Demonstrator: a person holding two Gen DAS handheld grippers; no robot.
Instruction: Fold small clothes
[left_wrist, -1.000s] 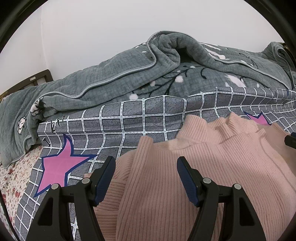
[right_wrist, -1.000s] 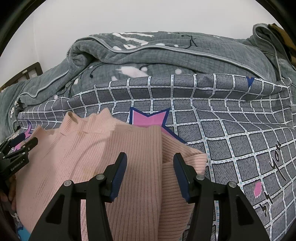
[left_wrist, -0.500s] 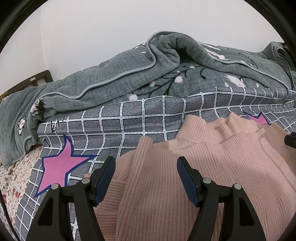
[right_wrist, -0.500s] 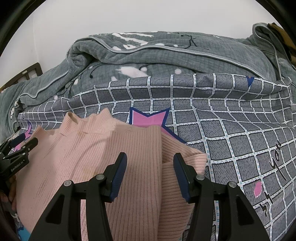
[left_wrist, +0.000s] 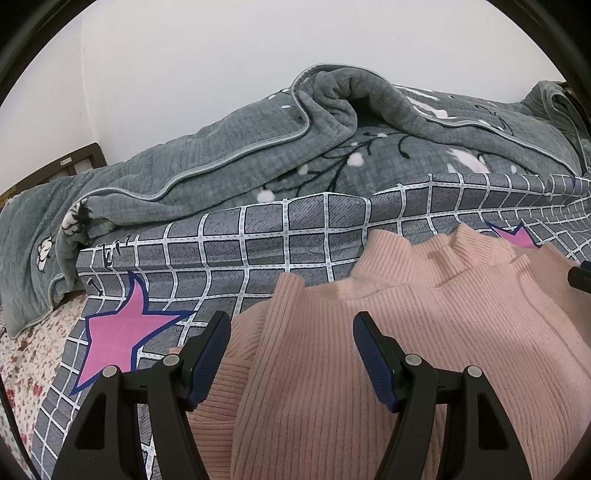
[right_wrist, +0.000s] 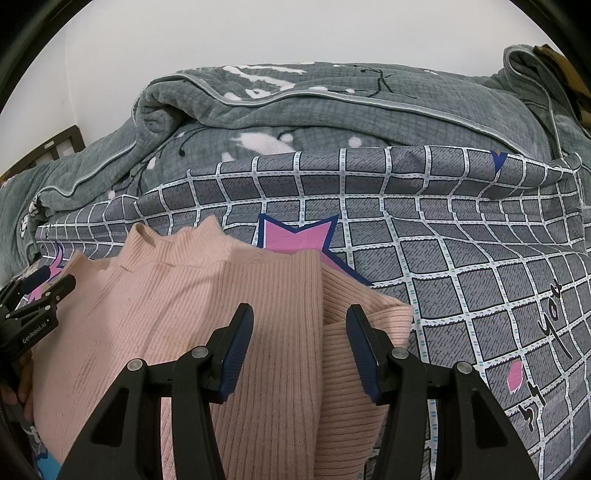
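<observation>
A pink ribbed sweater (left_wrist: 424, 332) lies flat on a grey checked bedsheet (left_wrist: 288, 240), collar away from me, both sleeves folded in over the body. It also shows in the right wrist view (right_wrist: 177, 302). My left gripper (left_wrist: 291, 332) is open and empty, just above the sweater's left folded side. My right gripper (right_wrist: 299, 325) is open and empty above the right folded sleeve (right_wrist: 362, 332). The left gripper's body (right_wrist: 33, 317) shows at the left edge of the right wrist view.
A bulky grey quilt (left_wrist: 258, 140) is heaped along the far side of the bed against a white wall. The checked sheet (right_wrist: 461, 240) with pink stars (left_wrist: 122, 328) spreads to the right. A floral sheet (left_wrist: 26, 354) and a dark wooden headboard (left_wrist: 66, 166) are at the left.
</observation>
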